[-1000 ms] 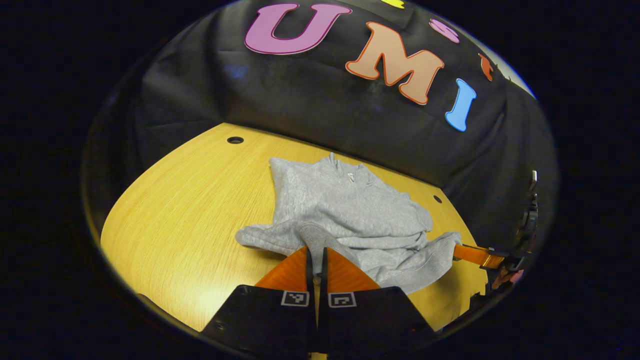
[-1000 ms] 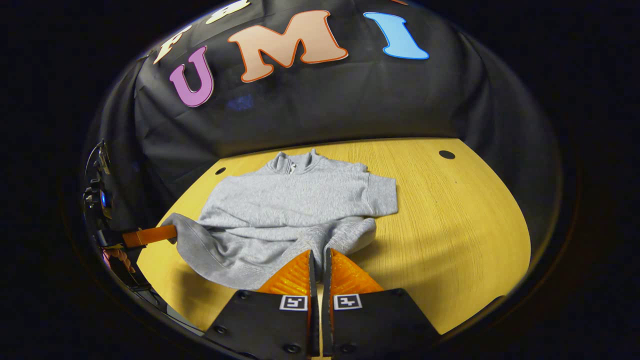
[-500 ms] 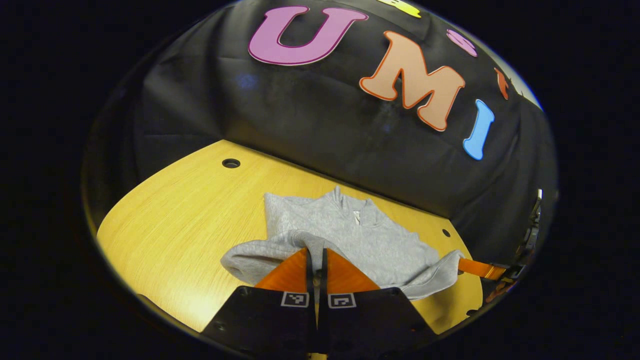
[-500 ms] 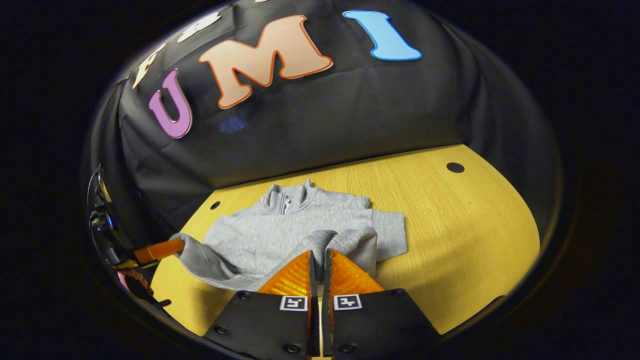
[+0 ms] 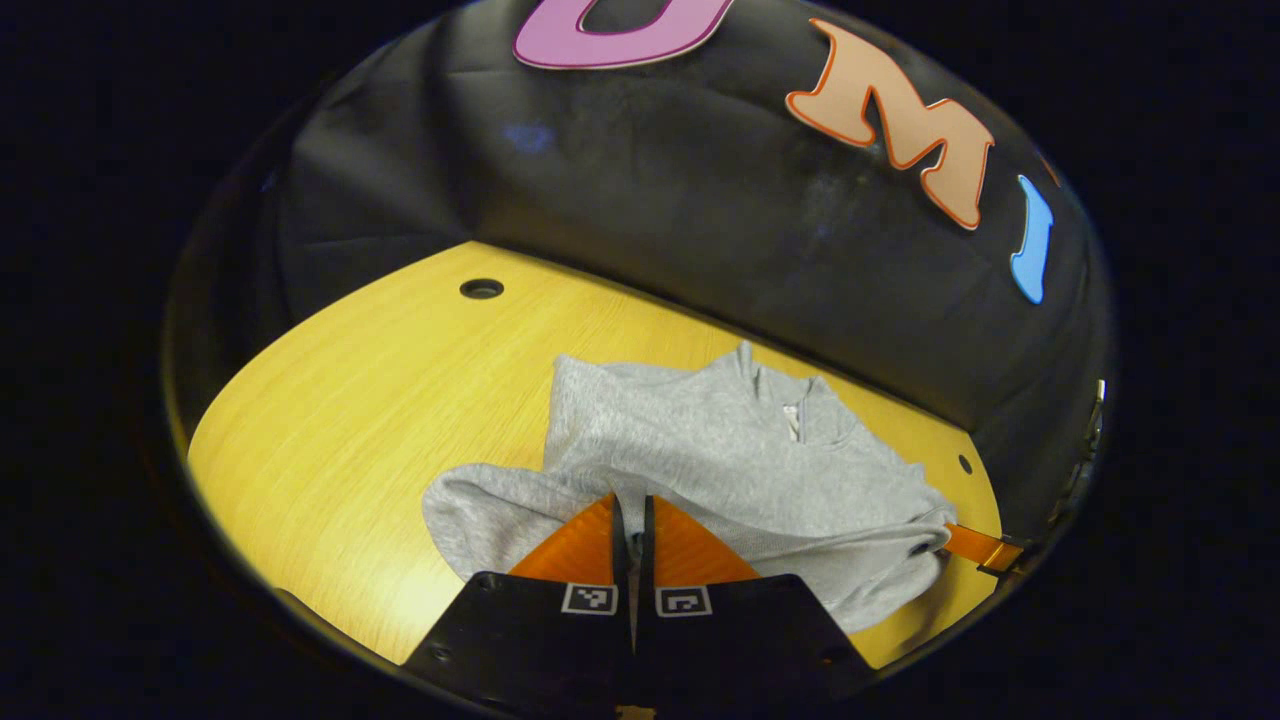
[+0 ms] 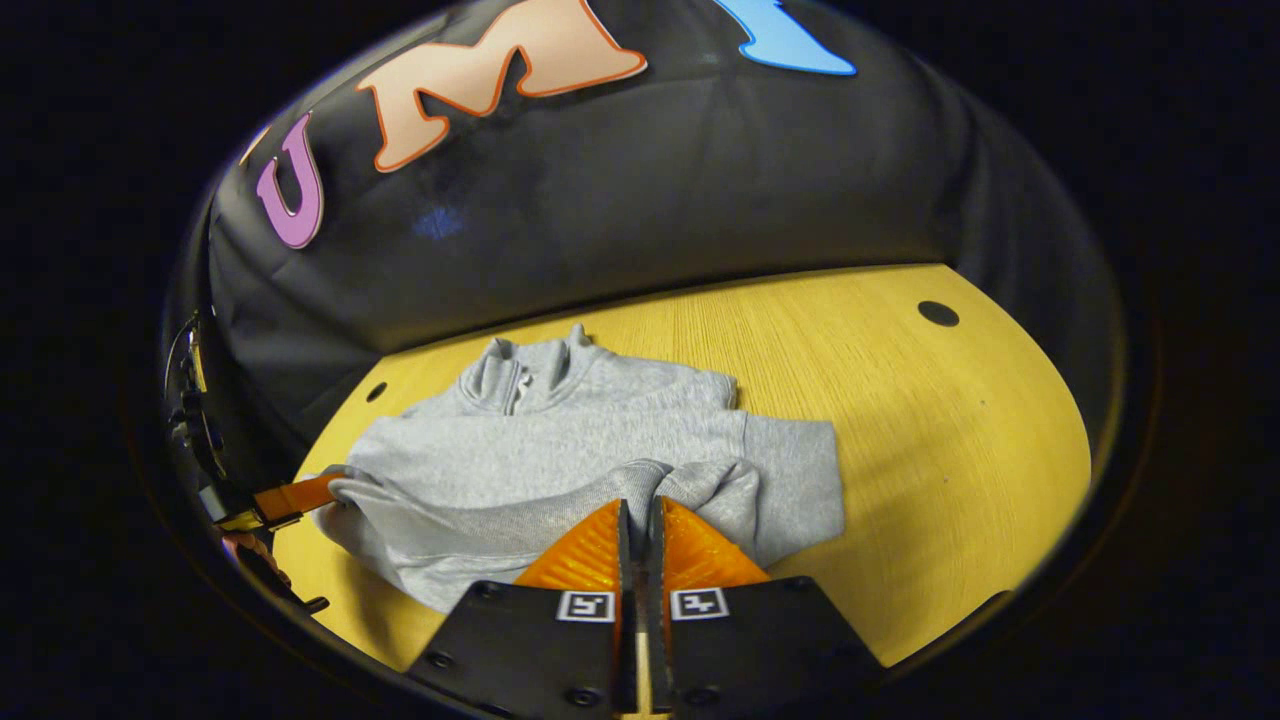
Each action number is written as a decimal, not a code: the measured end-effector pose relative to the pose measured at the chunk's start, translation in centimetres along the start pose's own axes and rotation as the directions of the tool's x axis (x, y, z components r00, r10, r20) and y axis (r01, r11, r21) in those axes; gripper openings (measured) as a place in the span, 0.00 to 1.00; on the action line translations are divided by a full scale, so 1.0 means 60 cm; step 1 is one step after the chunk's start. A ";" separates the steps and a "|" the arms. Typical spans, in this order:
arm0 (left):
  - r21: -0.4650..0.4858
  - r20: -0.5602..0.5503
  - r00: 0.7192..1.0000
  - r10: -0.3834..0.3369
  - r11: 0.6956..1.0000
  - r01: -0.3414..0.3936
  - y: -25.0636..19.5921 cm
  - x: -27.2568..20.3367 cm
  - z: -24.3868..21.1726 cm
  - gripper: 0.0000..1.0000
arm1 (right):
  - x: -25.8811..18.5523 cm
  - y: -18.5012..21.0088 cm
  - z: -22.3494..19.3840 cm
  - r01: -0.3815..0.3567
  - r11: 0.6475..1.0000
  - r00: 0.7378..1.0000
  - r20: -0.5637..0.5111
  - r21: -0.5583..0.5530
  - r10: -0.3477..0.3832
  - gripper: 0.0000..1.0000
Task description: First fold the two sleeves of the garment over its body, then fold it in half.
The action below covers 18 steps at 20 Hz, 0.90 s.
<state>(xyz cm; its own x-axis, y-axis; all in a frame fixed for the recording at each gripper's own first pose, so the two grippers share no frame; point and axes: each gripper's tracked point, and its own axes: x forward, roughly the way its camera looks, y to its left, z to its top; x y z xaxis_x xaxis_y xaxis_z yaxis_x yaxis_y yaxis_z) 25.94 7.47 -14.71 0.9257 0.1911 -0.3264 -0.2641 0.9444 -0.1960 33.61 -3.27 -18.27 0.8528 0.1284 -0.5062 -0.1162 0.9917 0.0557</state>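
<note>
The left gripper view looks low and close across the grey zip-collared sweatshirt (image 5: 720,460) from its hem toward the collar; the right gripper view faces likewise. The 2 views share that sweatshirt (image 6: 580,450) and the yellow wooden tabletop (image 5: 380,390) beneath it.

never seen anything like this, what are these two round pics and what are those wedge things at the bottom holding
There is no robot here. A person holds a two-finger gripper in each hand, and a fisheye camera rides on each, looking forward along its fingers. Hence two round pictures: the left gripper view and the right gripper view.

The wedges at the bottom are each camera's own fingers. The left gripper and the right gripper are both shut on the near edge of a grey sweatshirt, lifting it over the rest. The sweatshirt lies on a wooden table, collar toward the black cloth wall.

Each view also shows the other gripper off at the side, pinching the same edge.
</note>
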 end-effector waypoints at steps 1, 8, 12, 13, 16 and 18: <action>-0.003 0.000 1.000 -0.004 1.000 0.004 0.001 0.004 -0.002 0.00 | 0.007 0.000 0.000 -0.002 1.000 1.000 0.002 -0.003 0.002 0.11; 0.031 0.012 0.997 -0.072 0.997 0.071 -0.011 0.008 0.017 0.16 | -0.001 0.026 0.020 -0.054 0.998 0.998 0.030 0.035 0.053 0.83; -0.005 0.067 0.987 -0.143 0.990 0.143 -0.042 -0.039 0.050 0.89 | -0.039 0.024 0.056 -0.020 0.999 0.995 0.098 -0.029 0.022 0.94; 0.009 0.086 0.986 -0.143 0.990 0.142 -0.043 -0.050 0.060 0.93 | -0.055 0.025 0.066 -0.015 0.999 0.993 0.119 -0.037 0.019 0.94; 0.083 0.129 0.983 -0.133 0.989 0.123 -0.036 -0.096 0.089 0.95 | -0.112 0.038 0.089 -0.015 0.998 0.986 0.165 -0.062 0.025 0.94; 0.136 0.145 0.980 -0.140 0.983 0.120 -0.037 -0.137 0.107 0.95 | -0.155 0.049 0.099 -0.011 0.996 0.981 0.194 -0.089 0.028 0.98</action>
<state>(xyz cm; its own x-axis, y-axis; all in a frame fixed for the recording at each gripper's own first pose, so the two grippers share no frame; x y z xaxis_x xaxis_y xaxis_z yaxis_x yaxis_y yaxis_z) 20.69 5.51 -5.64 0.9829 0.0939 -0.1585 -0.1115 0.9881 -0.1062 28.37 -1.48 -8.29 0.9316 0.1559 -0.3283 -0.1703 0.9853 -0.0154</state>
